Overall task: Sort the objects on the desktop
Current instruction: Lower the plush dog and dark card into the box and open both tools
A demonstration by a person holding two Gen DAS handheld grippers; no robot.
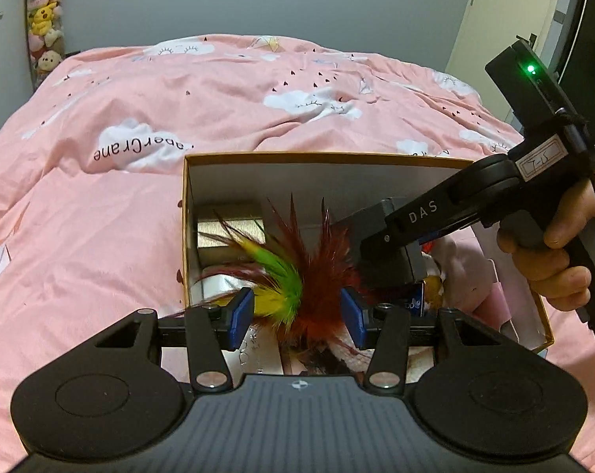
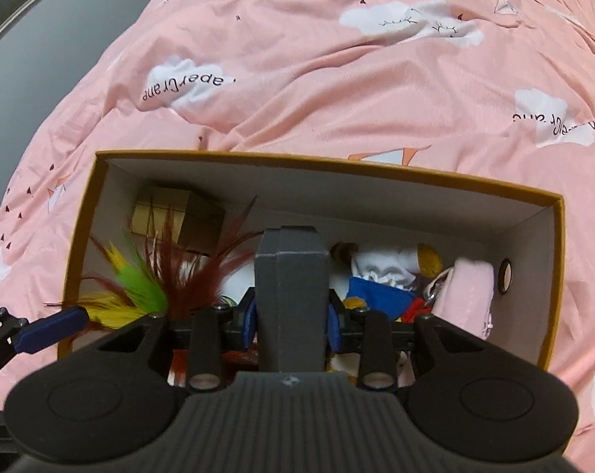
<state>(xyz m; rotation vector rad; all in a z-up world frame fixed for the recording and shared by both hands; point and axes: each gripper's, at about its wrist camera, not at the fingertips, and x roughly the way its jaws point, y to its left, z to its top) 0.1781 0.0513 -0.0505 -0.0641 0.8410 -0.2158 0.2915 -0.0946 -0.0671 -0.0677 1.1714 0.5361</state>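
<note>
Inside box [image 2: 415,191], feathers [image 2: 171,276] crowd gold carton [image 2: 159,213]; doll [image 2: 380,276] beside.

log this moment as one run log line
left gripper: open, feather toy between pads | right gripper: shut on grey box, over cardboard box | bed: pink duvet

Left gripper [image 1: 297,317]: hanging open over feather toy [image 1: 293,276].
Right gripper [image 1: 392,252]: carrying grey block [image 1: 380,236] above box [image 1: 321,156].
</note>
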